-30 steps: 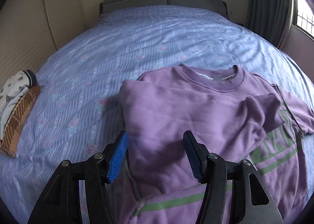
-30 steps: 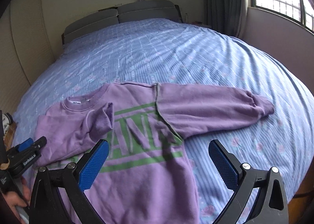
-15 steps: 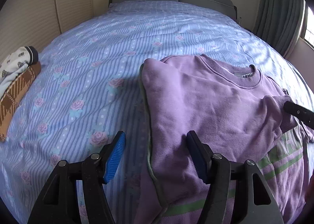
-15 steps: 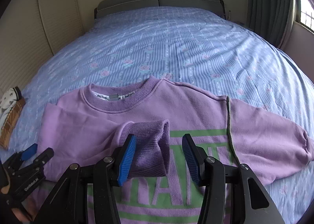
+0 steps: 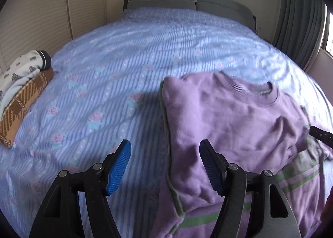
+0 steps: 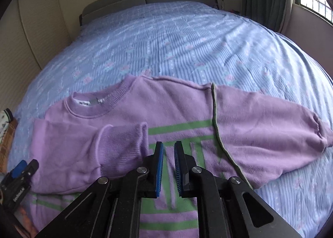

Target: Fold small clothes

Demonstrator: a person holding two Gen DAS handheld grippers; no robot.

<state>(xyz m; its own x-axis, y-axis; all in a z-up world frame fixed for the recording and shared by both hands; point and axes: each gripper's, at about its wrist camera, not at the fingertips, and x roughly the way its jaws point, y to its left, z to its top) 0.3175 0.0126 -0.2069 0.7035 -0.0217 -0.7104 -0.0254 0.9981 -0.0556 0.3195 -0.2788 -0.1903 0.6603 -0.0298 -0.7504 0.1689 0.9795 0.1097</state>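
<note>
A lilac fleece sweatshirt (image 6: 183, 113) lies front-up on the bed (image 6: 187, 50), with a ribbed round collar, ribbed cuffs, green block lettering and green stripes on the chest. Its one sleeve (image 6: 89, 150) is folded in across the body, cuff beside the lettering; the other sleeve (image 6: 270, 133) lies stretched out sideways on the sheet. The sheet (image 5: 124, 61) is pale blue, striped and dotted with small pink roses, lightly rippled. At the bed's edge sits a small pile of folded clothes (image 5: 20, 84), a brown check knit under a white printed piece.

The right hand-held gripper (image 6: 168, 154) hangs over the lettering, its ribbed blue pads closing to a narrow slit with nothing between them; a second ago they stood wide apart and the view lay further toward the outstretched sleeve. The left hand-held gripper (image 5: 164, 165) is released and opening, straddling the sweatshirt's folded side edge without pinching it; it has slid sideways, so more bare sheet shows between its pads than before.
</note>
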